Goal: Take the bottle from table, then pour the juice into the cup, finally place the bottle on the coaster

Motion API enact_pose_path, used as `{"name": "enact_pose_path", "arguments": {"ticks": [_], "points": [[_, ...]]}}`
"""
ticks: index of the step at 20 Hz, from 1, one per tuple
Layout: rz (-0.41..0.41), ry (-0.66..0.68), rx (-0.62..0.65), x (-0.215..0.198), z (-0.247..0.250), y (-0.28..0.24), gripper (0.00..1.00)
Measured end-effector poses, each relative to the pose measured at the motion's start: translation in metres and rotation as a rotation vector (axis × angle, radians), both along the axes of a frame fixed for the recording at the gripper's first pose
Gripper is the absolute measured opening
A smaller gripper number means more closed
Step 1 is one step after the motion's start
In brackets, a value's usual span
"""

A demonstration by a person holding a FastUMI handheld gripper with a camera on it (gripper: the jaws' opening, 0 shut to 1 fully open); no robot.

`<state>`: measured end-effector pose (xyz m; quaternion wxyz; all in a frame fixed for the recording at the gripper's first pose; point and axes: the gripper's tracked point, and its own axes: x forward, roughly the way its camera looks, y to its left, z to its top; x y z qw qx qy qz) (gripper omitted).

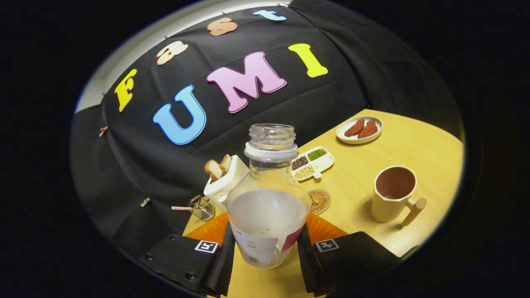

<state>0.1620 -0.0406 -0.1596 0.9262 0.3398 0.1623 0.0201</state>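
Clear plastic bottle [267,207] held between the fingers of the hand-held gripper [265,252], both fingers pressed against its lower body. Uncapped, neck open, long axis upright with a slight lean toward 12 o'clock. Roughly half full of cloudy whitish juice; label wrapped around the base. Appears lifted off the tabletop [414,140], though contact underneath cannot be confirmed. Cup [393,193] at 2 o'clock from the bottle, well apart, upright, mouth open, handle turned toward 4 o'clock; seemingly empty. Coaster [319,201] just beyond the bottle at 1 o'clock, flat, unoccupied, between bottle and cup. Judged: grasp complete, pour pending; requires travel toward 2 o'clock, then tilt of neck over the cup rim.
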Motion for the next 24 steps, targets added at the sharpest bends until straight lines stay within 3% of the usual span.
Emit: {"name": "enact_pose_path", "arguments": {"ticks": [11,24], "points": [[-0.101,0.117,0.492,0.002,-0.012,-0.043,0.70],[-0.329,0.300,0.937,0.029,-0.039,-0.077,0.69]]}}
